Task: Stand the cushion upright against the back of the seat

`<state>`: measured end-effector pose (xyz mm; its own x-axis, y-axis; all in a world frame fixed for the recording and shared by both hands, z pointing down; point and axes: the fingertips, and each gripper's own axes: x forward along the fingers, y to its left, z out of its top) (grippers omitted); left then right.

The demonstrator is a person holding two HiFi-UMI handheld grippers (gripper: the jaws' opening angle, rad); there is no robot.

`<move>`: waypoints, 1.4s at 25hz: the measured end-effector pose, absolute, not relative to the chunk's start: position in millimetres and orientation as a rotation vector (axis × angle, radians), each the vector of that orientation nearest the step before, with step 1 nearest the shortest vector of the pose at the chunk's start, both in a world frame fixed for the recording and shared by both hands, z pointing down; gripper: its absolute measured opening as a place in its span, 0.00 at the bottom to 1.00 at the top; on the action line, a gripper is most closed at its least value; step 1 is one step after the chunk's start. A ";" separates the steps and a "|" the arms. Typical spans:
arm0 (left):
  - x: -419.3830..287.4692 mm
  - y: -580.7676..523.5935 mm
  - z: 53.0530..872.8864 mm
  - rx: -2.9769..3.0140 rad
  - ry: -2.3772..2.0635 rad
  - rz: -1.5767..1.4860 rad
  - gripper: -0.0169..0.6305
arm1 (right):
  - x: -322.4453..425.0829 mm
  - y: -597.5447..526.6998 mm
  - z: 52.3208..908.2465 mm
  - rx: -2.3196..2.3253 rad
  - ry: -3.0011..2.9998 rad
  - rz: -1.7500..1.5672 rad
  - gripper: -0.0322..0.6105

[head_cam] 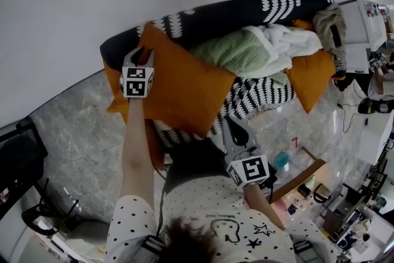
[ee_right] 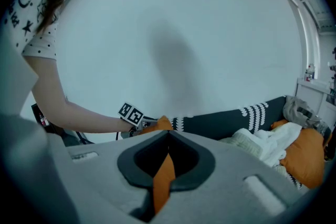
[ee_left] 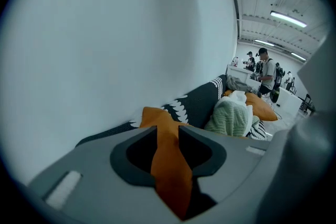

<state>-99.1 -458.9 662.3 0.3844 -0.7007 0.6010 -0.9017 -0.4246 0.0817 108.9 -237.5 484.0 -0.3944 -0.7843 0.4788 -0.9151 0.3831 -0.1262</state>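
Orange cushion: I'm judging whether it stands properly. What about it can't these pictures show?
Head view: the orange cushion covers the sofa back behind it; contact unseen.
Head view: the person's arm crosses its lower left edge.
Gripper views: left gripper and right gripper block most of it.

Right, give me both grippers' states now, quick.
Left gripper: open, a corner of the orange cushion between its jaws, not clamped.
Right gripper: shut on the orange cushion's edge.
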 end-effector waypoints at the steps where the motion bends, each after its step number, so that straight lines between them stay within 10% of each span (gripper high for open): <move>1: -101.8 -457.4 659.6 2.253 -1.397 0.682 0.24 | 108.6 -236.7 483.9 1.482 -2.310 0.537 0.05; 35: -132.6 -405.3 517.6 2.280 -1.748 0.363 0.03 | 85.5 -234.2 446.4 1.397 -2.483 0.414 0.05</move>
